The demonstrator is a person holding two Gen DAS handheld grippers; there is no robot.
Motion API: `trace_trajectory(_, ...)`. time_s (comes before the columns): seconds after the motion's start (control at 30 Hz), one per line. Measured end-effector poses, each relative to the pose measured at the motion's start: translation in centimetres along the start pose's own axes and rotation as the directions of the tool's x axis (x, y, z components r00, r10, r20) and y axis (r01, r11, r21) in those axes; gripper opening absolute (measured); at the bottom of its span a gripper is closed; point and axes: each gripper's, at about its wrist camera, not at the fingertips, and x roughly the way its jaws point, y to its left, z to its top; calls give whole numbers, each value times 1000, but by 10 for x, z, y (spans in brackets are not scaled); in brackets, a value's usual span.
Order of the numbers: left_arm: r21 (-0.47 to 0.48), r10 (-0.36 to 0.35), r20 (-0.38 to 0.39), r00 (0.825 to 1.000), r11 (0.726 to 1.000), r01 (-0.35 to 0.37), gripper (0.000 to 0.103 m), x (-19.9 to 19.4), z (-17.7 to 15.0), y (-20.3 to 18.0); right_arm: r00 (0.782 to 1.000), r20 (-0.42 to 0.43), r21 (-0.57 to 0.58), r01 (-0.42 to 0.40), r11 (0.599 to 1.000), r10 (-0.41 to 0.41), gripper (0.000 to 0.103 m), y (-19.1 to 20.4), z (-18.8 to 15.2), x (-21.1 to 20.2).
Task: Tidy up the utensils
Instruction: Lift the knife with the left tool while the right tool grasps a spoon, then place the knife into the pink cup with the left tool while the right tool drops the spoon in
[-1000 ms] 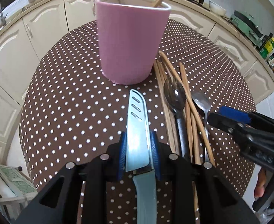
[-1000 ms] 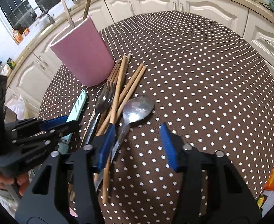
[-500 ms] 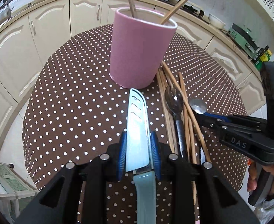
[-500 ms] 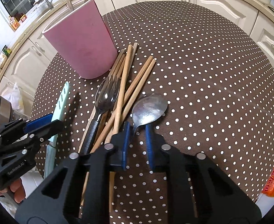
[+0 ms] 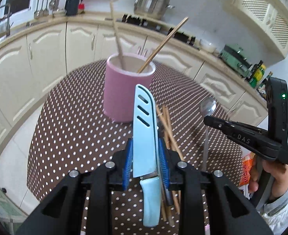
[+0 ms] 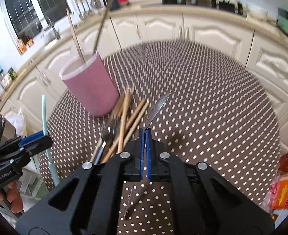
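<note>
Pinching the sheathed knife (image 5: pixel 144 129) blade-forward, the left gripper (image 5: pixel 145 156) aims at the pink cup (image 5: pixel 127 94), while the right gripper (image 6: pixel 145 137) clamps a spoon (image 6: pixel 157 106) clear of the surface (image 6: pixel 212 107).

A round surface (image 6: pixel 212 98) in brown cloth with white dots is carrying a pink cup (image 6: pixel 91 90) standing upright, and just beside it a loose heap is lying — wooden chopsticks (image 6: pixel 130 117) and a dark-handled spoon (image 6: pixel 107 133).
</note>
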Motion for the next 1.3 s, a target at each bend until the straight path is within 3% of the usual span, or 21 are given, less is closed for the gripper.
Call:
trace_trajectory(0.2, 46, -34, 93, 995, 999, 29, 25, -21, 8, -18, 988, 154, -30, -19, 999, 23, 2, 6, 8, -35)
trace_trajectory(0.53, 83, -38, 219, 975, 996, 21, 25, -46, 44, -30, 934, 351, -122, -25, 992, 67, 2, 33, 43, -78)
trace_trajectory(0.7, 90, -16, 301, 953, 996, -11, 25, -60, 75, -33, 905, 418, -175, -4, 984, 78, 2, 58, 63, -84)
trace_trajectory(0.97, 69, 21, 432, 902, 996, -56, 25, -69, 123, -32, 846, 528, -228, 57, 972, 74, 2, 93, 88, -74)
trace_trajectory(1.13, 33, 50, 466, 884, 997, -73, 25, -66, 137, -20, 841, 536, -239, 64, 969, 76, 2, 101, 98, -55)
trace_trajectory(1.3, 7, 70, 456, 887, 997, -82, 25, -42, 141, -5, 849, 524, -246, 70, 967, 71, 2, 105, 97, -36)
